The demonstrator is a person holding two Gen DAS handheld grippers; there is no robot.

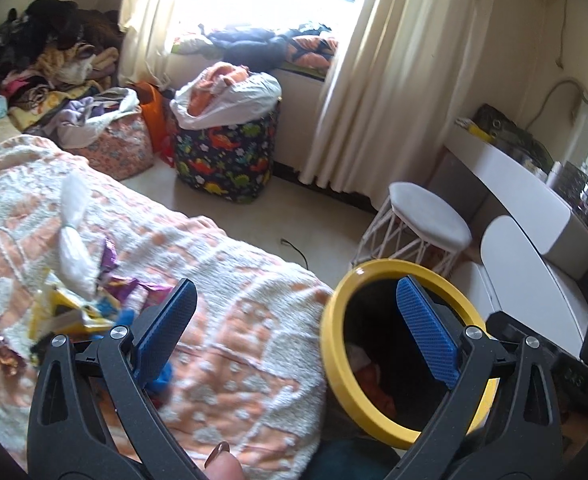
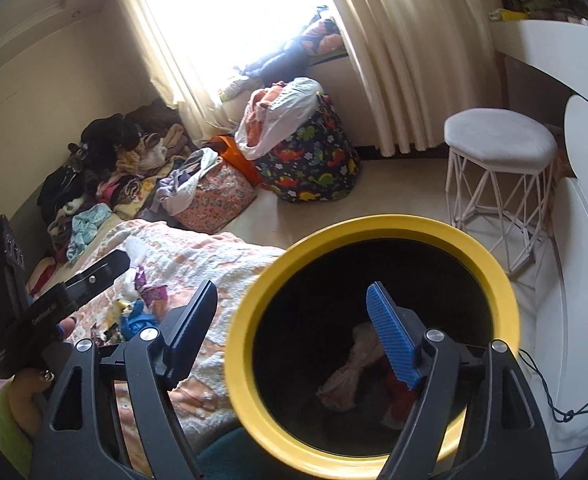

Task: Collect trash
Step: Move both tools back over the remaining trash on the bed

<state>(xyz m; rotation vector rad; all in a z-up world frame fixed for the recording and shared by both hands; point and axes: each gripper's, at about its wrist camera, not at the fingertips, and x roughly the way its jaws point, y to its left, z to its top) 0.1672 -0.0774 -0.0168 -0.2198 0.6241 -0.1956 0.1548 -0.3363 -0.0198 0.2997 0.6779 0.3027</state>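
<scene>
On the bed (image 1: 221, 320), covered by an orange-and-white textured blanket, a pile of trash (image 1: 81, 300) lies near the left side in the left wrist view: purple and yellow wrappers, a white twisted plastic bag, blue scraps. Beside the bed's edge sits the bin (image 2: 374, 240), black inside with a yellow rim, mouth facing the cameras; crumpled white and red trash in bin (image 2: 354, 376) rests at its bottom. Back of room: curtains (image 1: 374, 80) around a bright window, clothes heap on the far bed end, a dinosaur-print hamper (image 1: 225, 156) topped with a white bag, a pink patterned bag next to it. Right side: white stool (image 2: 498, 152) with wire legs, white worktop (image 1: 506, 172) carrying clutter. Left gripper (image 1: 294, 320) hovers over the blanket edge, jaws spread wide, nothing between them; its right finger overlaps the bin mouth in view, the left one sits near the trash pile. Right gripper (image 2: 294, 320) straddles the bin rim in its own view, jaws released and empty, right finger over the bin opening. The left gripper body also shows at the left of the right wrist view, held by a hand.
</scene>
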